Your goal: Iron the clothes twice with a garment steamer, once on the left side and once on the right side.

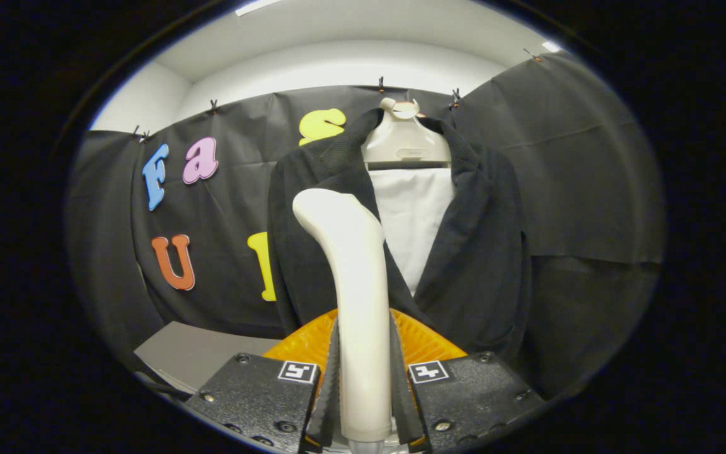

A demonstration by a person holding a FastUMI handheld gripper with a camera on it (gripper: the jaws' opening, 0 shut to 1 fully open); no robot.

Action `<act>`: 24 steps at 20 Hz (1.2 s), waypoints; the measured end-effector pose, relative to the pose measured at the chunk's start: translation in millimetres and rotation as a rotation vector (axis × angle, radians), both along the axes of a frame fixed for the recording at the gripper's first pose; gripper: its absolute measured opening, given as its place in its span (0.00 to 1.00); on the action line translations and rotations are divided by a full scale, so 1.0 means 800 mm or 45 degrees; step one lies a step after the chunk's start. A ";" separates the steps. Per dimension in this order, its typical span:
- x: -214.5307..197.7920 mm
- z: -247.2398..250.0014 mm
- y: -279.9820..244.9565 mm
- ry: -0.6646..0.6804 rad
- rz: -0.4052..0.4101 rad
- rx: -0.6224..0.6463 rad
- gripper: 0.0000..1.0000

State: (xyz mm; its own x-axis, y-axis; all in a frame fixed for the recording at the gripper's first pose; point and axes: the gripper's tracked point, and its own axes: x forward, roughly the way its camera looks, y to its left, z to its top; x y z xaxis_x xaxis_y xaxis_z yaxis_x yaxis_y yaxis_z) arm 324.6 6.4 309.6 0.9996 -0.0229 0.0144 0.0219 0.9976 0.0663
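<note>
A black cloth wall (pixel 564 164) hung across the back of the booth, falling in broad panels with faint horizontal creases. Small clips (pixel 380 82) pinned its top edge at intervals along the line. Above the cloth rose a pale wall (pixel 338 66), curving up into a white ceiling (pixel 363 28). A ceiling light strip (pixel 256 6) glowed near the top, and a second small light (pixel 551 46) shone farther right. Low down, at the foot of the cloth, lay a flat grey surface (pixel 193 353), possibly a tabletop or a board; the view was too warped there to tell which. Its near edge ran slantwise and looked slightly lighter than its top.
</note>
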 end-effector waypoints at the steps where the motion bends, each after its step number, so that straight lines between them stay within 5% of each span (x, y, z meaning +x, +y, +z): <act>1: -0.001 -0.003 -0.001 0.005 -0.006 -0.001 0.40; 24: -0.010 -0.140 -0.022 0.209 -0.075 -0.030 0.40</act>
